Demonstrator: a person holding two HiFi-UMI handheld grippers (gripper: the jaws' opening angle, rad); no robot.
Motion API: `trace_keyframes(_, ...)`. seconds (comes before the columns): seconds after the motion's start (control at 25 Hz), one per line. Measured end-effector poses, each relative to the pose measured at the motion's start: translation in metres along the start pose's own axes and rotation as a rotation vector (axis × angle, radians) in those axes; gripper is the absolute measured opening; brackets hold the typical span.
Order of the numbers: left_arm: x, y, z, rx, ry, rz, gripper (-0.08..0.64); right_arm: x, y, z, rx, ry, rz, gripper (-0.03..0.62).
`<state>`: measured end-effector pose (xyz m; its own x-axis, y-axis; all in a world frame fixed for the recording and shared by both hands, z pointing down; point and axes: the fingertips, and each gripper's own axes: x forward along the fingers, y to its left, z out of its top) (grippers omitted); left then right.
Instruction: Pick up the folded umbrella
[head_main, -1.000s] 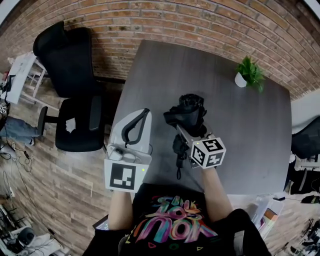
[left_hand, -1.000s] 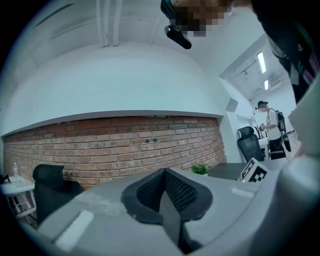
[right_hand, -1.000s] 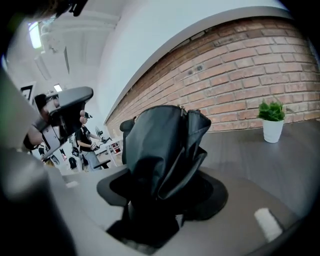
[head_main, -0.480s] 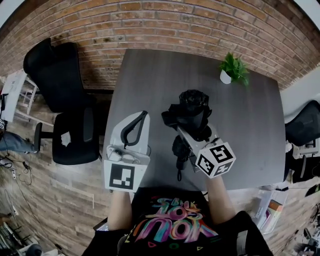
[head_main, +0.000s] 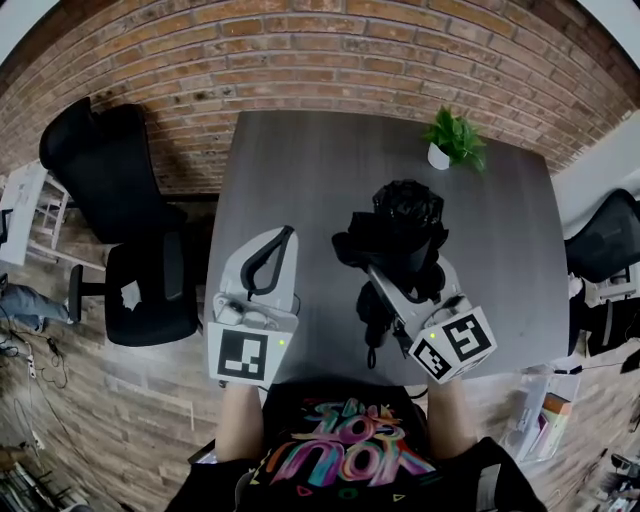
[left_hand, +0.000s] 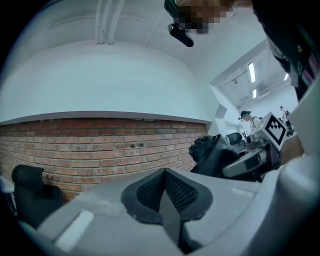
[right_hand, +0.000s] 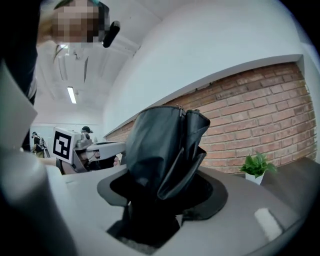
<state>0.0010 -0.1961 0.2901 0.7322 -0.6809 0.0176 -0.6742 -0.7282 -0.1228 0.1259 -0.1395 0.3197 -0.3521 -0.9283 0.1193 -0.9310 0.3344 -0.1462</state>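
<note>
My right gripper (head_main: 405, 278) is shut on the black folded umbrella (head_main: 396, 232) and holds it lifted above the grey table (head_main: 300, 170). The umbrella's strap (head_main: 371, 335) dangles below the gripper. In the right gripper view the umbrella (right_hand: 162, 150) fills the space between the jaws and sticks out ahead of them. My left gripper (head_main: 272, 262) is held level over the table's left edge, its pads (left_hand: 165, 192) pressed together with nothing between them. The umbrella (left_hand: 212, 152) and the right gripper (left_hand: 250, 157) show to the right in the left gripper view.
A small potted plant (head_main: 450, 145) stands at the table's far right corner. A brick wall (head_main: 330, 50) runs behind the table. A black office chair (head_main: 120, 220) stands left of the table, another chair (head_main: 605, 250) at the right.
My right gripper has risen with the umbrella, which now stands well above the table. The left gripper has shifted only slightly.
</note>
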Motion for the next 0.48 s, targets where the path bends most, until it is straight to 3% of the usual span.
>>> trace_keyframes(0.48, 0.009, 0.003, -0.009, 0.002, 0.031, -0.010, 0.000, -0.018, -0.020, 0.017, -0.078, -0.035, -0.103, 0.268)
